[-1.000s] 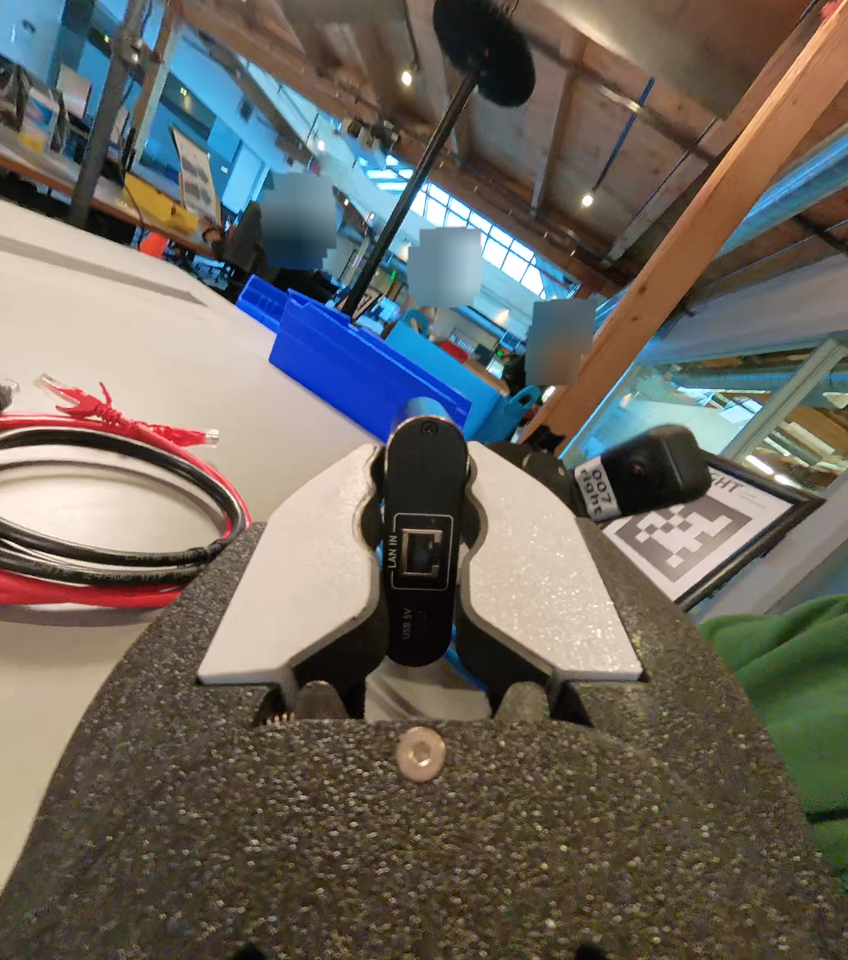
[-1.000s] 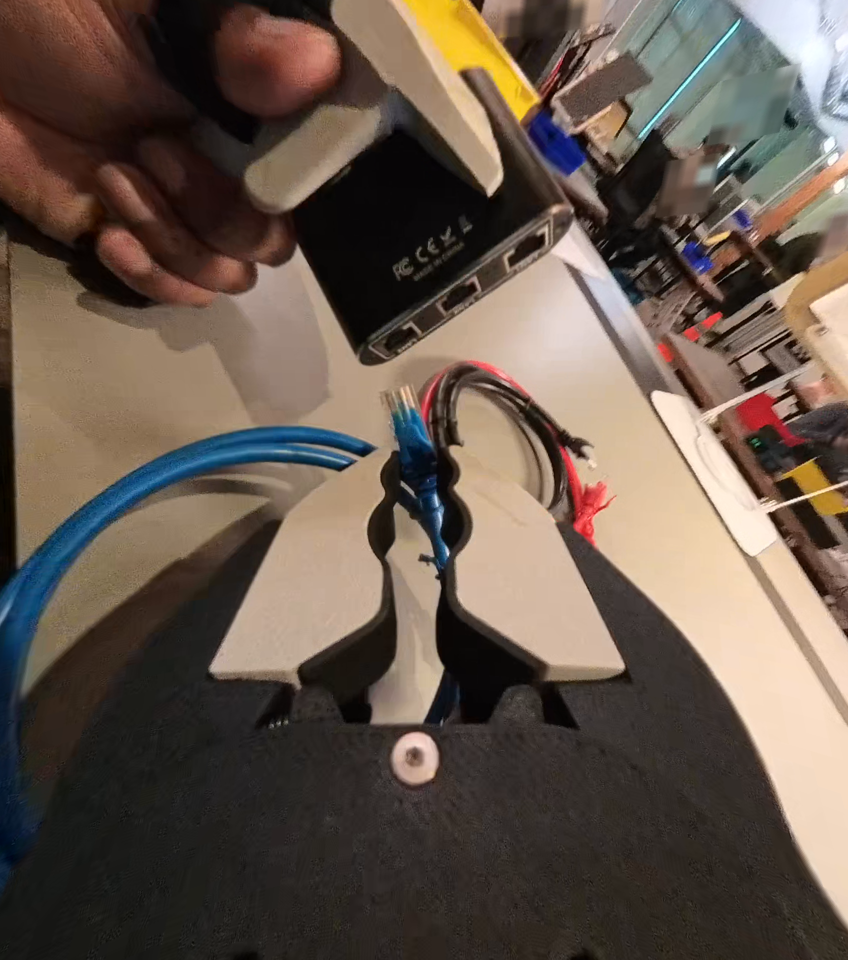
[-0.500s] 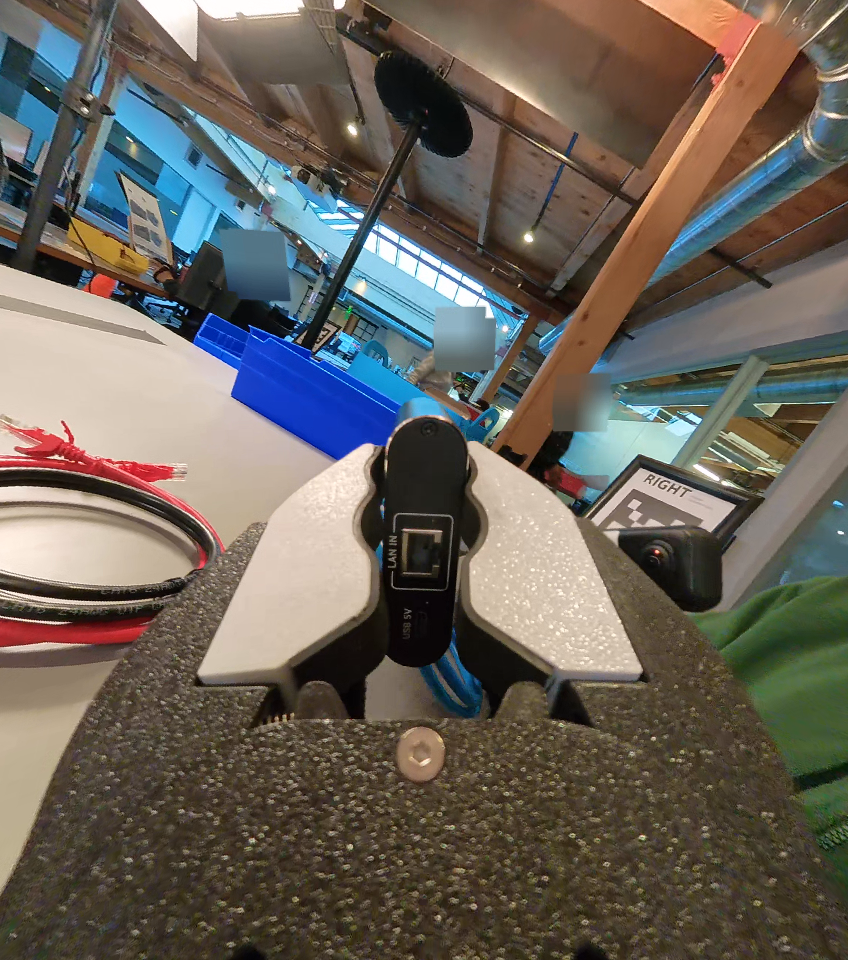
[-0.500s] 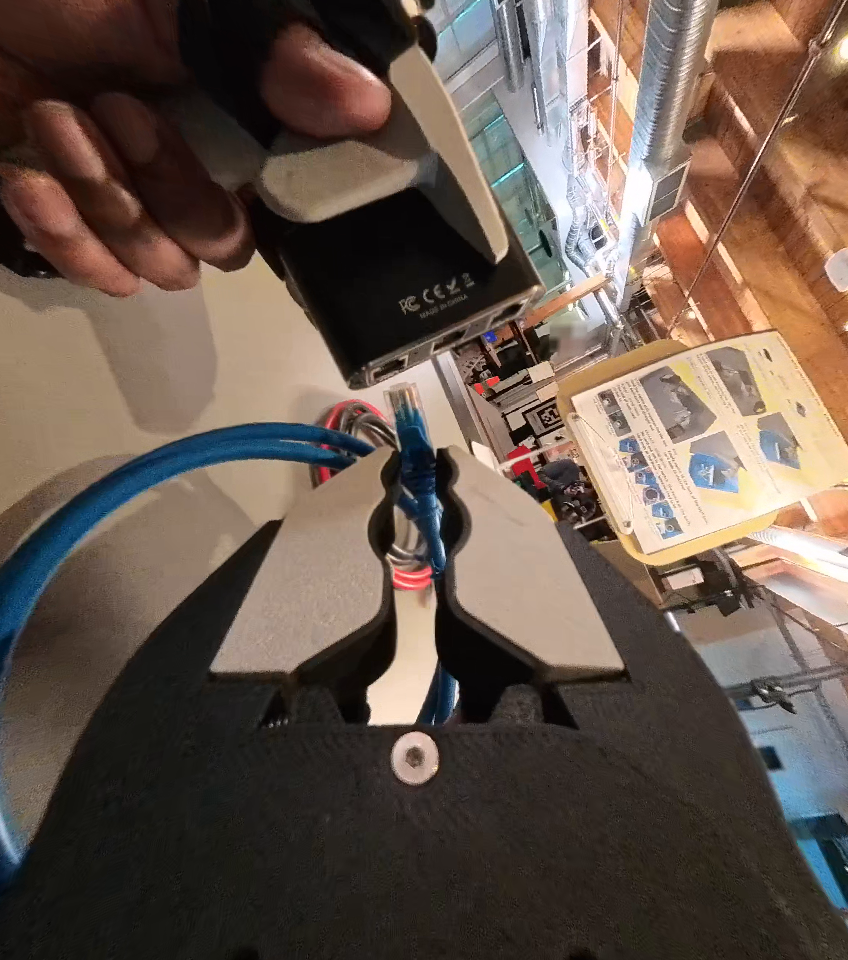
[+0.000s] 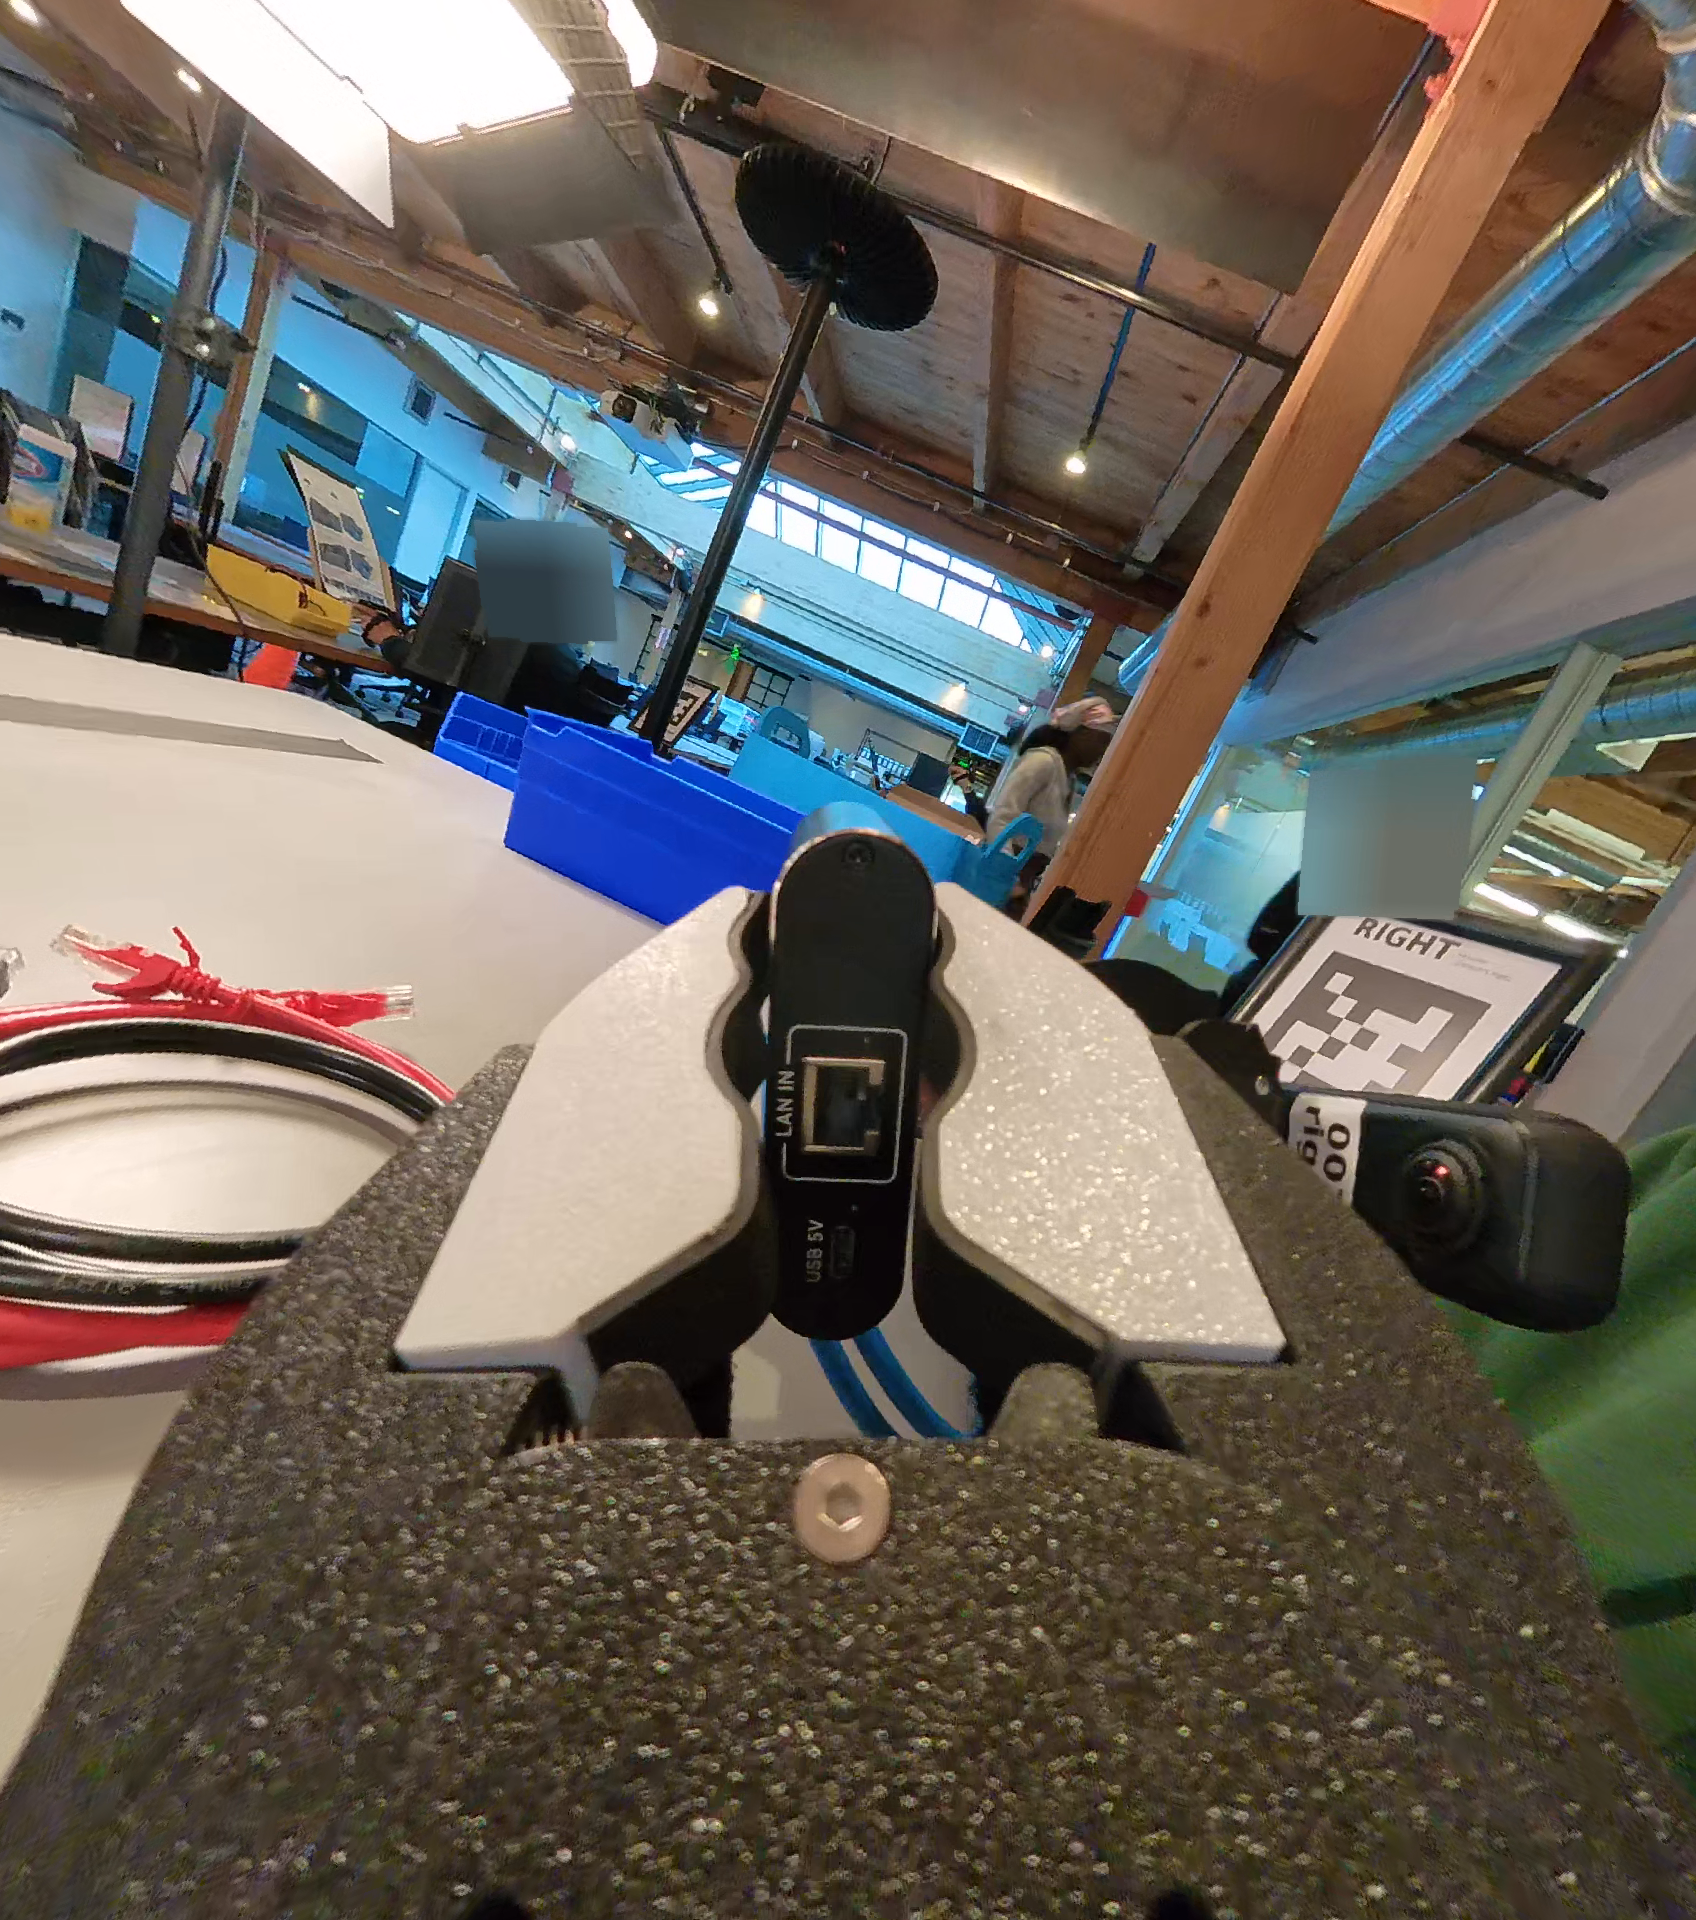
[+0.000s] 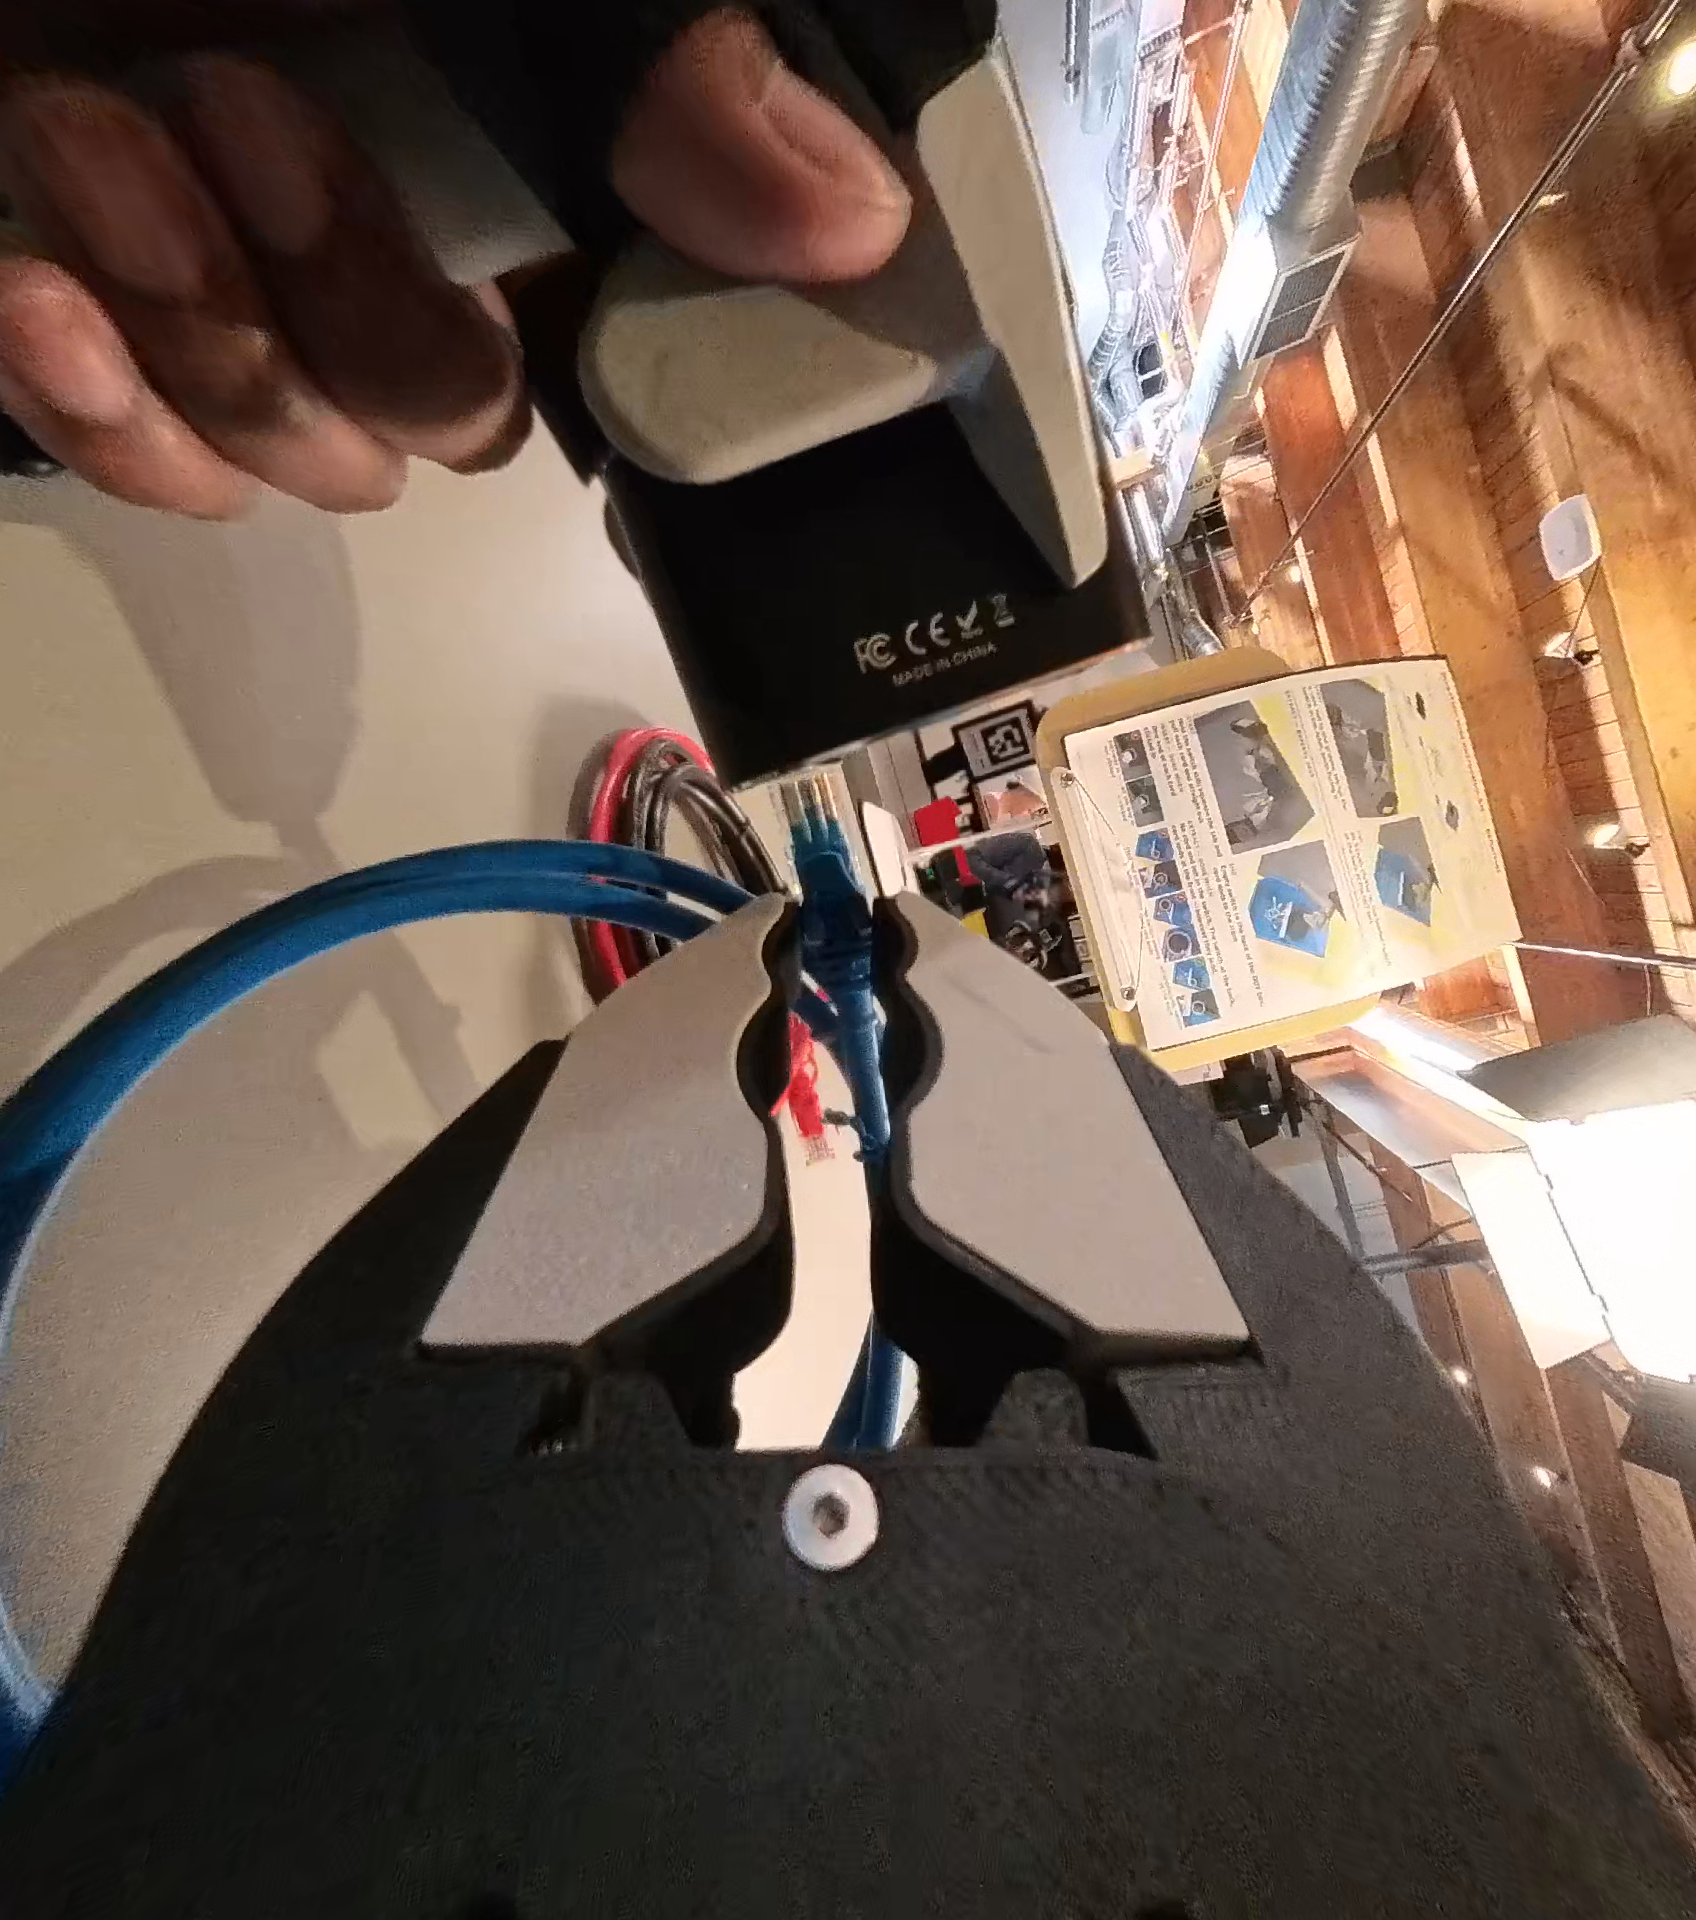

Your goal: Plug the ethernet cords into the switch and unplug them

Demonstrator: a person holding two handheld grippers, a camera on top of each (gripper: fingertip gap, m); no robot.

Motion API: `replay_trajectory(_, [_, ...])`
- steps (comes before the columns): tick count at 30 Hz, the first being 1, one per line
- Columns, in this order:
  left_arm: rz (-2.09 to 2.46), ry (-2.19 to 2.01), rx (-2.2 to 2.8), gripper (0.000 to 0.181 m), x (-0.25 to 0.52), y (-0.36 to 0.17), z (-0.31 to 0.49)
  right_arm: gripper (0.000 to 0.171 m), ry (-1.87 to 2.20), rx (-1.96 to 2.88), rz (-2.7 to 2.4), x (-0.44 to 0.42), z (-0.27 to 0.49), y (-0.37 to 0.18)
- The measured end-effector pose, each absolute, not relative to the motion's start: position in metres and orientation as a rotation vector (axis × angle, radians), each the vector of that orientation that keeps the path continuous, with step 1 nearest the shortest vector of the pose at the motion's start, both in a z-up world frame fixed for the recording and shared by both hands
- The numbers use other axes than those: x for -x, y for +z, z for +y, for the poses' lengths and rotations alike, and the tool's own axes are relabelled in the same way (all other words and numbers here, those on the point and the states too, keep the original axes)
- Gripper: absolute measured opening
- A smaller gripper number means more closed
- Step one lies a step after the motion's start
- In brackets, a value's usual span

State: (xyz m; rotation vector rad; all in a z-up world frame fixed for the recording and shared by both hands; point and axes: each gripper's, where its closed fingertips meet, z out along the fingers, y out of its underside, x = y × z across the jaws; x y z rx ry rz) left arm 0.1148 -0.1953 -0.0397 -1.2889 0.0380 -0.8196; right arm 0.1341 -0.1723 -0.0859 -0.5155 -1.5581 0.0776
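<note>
My left gripper [image 5: 849, 925] is shut on the black switch [image 5: 849, 1091] and holds it above the table, its single-port end facing the camera. In the right wrist view the switch [image 6: 865, 582] hangs just above my right gripper [image 6: 836, 909], which is shut on the blue ethernet cord [image 6: 839, 935]. The cord's clear plug [image 6: 811, 805] points up and its tip meets the switch's port edge. The blue cord loops away to the left [image 6: 96, 1060]. A red cord [image 5: 231, 987] and a black cord [image 5: 96, 1236] lie coiled on the table at the left.
A hand [image 6: 304, 291] holds the left gripper in the right wrist view. The right gripper's camera [image 5: 1478, 1205] and marker card [image 5: 1395, 1008] sit at the right, beside a green sleeve [image 5: 1654, 1455]. Blue bins [image 5: 636, 821] stand at the table's far edge. The tips of one gripper are about 6 centimetres away from the tips of the other.
The right gripper has tilted and moved up with the blue plug, from a gap below the switch to its tip touching the port edge. The left gripper still holds the switch.
</note>
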Motion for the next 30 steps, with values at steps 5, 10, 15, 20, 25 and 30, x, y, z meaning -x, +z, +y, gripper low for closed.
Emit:
replay_trajectory(5, [0.067,-0.774,1.29,0.027,-0.118,-0.038,-0.195,0.013,0.075,0.543,-1.567,-0.135,-0.171,-0.086])
replay_trajectory(10, [0.077,-0.742,1.302,0.027,-0.12,-0.039,-0.194,0.013,0.092,0.576,-1.561,-0.135,-0.171,-0.085])
replay_trajectory(15, [0.08,-0.706,1.293,0.027,-0.119,-0.037,-0.194,0.013,0.116,0.593,-1.572,-0.134,-0.173,-0.087])
replay_trajectory(20, [0.064,-0.717,1.258,0.026,-0.115,-0.035,-0.197,0.012,0.157,0.603,-1.605,-0.131,-0.184,-0.094])
replay_trajectory(25, [0.053,-0.736,1.232,0.027,-0.112,-0.033,-0.199,0.012,0.165,0.584,-1.609,-0.13,-0.189,-0.095])
replay_trajectory(30, [0.051,-0.749,1.222,0.026,-0.112,-0.032,-0.199,0.011,0.162,0.552,-1.624,-0.127,-0.199,-0.1])
